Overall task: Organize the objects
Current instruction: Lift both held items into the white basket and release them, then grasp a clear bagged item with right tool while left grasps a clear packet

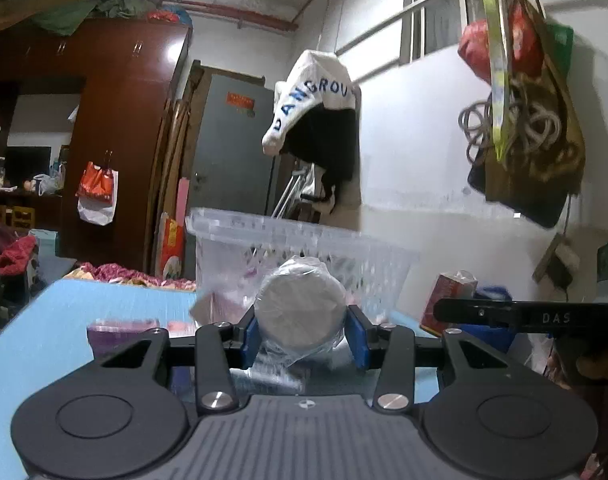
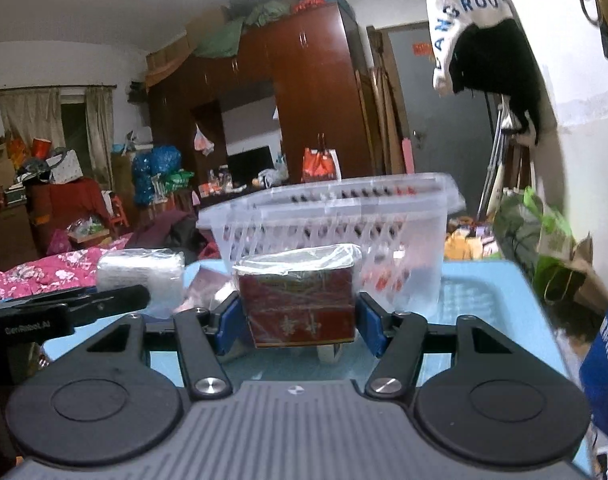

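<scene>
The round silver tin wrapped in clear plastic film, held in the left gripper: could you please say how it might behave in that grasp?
The round silver tin in clear plastic film probably stays stiff between the blue fingers. Its loose, crinkled film may prove slippery. Set down on its curved side, it could roll.

Basket (image 1: 304, 240) contents blurred, indistinct.
</scene>
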